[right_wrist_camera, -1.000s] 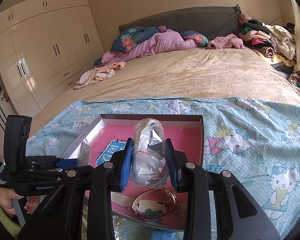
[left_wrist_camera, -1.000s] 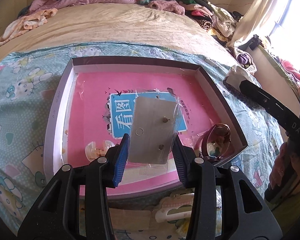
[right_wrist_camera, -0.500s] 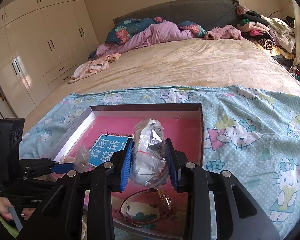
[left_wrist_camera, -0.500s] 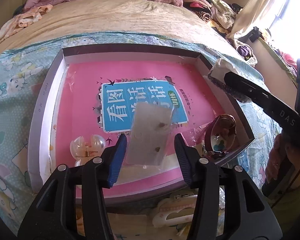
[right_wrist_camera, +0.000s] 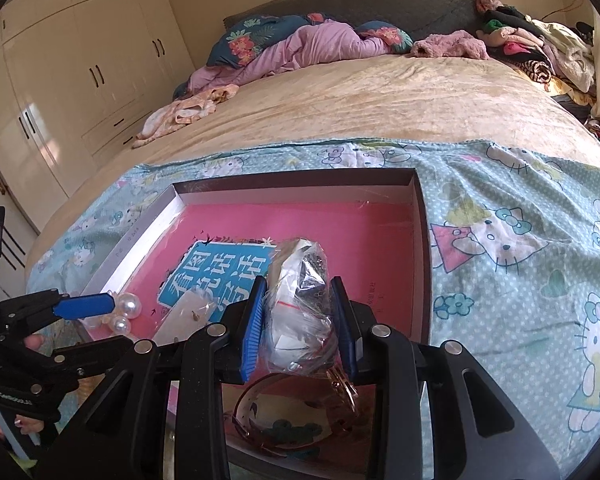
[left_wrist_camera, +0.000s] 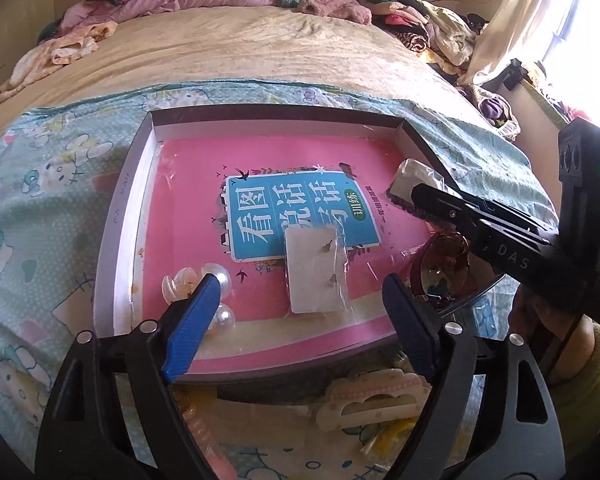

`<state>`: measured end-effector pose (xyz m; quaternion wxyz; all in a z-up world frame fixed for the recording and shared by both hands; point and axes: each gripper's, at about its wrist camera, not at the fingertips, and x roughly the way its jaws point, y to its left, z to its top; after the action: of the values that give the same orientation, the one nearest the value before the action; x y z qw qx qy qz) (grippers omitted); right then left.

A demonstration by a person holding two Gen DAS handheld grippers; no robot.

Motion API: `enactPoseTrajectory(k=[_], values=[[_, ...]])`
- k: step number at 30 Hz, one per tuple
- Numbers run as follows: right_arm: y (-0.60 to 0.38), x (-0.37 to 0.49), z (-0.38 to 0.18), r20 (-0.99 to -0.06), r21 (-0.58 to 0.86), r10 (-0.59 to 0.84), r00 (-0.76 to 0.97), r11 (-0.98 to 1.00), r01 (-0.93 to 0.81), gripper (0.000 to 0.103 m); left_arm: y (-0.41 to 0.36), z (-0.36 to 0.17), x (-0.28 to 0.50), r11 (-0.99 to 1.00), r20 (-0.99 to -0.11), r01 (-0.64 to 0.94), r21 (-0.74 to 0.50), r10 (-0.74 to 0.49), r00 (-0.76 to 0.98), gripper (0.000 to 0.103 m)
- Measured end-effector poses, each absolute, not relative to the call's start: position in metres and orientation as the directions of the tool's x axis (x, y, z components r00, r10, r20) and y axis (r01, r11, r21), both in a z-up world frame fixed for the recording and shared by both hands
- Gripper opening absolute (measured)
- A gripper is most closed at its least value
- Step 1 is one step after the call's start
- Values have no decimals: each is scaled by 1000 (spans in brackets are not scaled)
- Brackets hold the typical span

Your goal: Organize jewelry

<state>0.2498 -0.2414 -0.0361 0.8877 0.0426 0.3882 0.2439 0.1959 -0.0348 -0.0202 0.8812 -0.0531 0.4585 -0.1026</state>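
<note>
A shallow box (left_wrist_camera: 116,216) with a pink book cover as its floor lies on the bed. A white earring card in a clear sleeve (left_wrist_camera: 315,270) lies flat in the box, also seen in the right wrist view (right_wrist_camera: 188,312). My left gripper (left_wrist_camera: 300,312) is open and empty just above and in front of it. My right gripper (right_wrist_camera: 300,316) is shut on a clear plastic bag of jewelry (right_wrist_camera: 300,304) and holds it over the box's right side. Pearl hair pieces (left_wrist_camera: 216,280) lie at the box's front left. A round pink-rimmed piece (left_wrist_camera: 440,268) lies at the front right.
A Hello Kitty cloth (left_wrist_camera: 40,208) covers the bed under the box. Pale hair clips (left_wrist_camera: 372,400) lie on the cloth in front of the box. Clothes are piled at the bed's far right (right_wrist_camera: 540,52). Wardrobes (right_wrist_camera: 60,80) stand to the left.
My left gripper opened and let go of the earring card, which now lies flat in the box. My right gripper still holds the bag and has moved little.
</note>
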Motion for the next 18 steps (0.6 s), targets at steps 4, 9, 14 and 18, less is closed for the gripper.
enactPoseTrajectory(k=[4,9,14,18], values=[[-239,249,-38,-674,267,468,572,876,-402,33,-31,-17,192,975,-795,122,-184,-220,565,80],[-240,244,-32,-663,269,474,579,873,-407,33,-22,-14,189,975,-792,103,-198,-221,570,84],[-245,235,-24,-651,277,480,589,872,-404,38,-16,-8,183,972,-783,87,-220,-229,578,85],[-251,224,-16,-636,284,485,600,870,-402,49,-11,-4,177,972,-775,76,-221,-222,592,88]])
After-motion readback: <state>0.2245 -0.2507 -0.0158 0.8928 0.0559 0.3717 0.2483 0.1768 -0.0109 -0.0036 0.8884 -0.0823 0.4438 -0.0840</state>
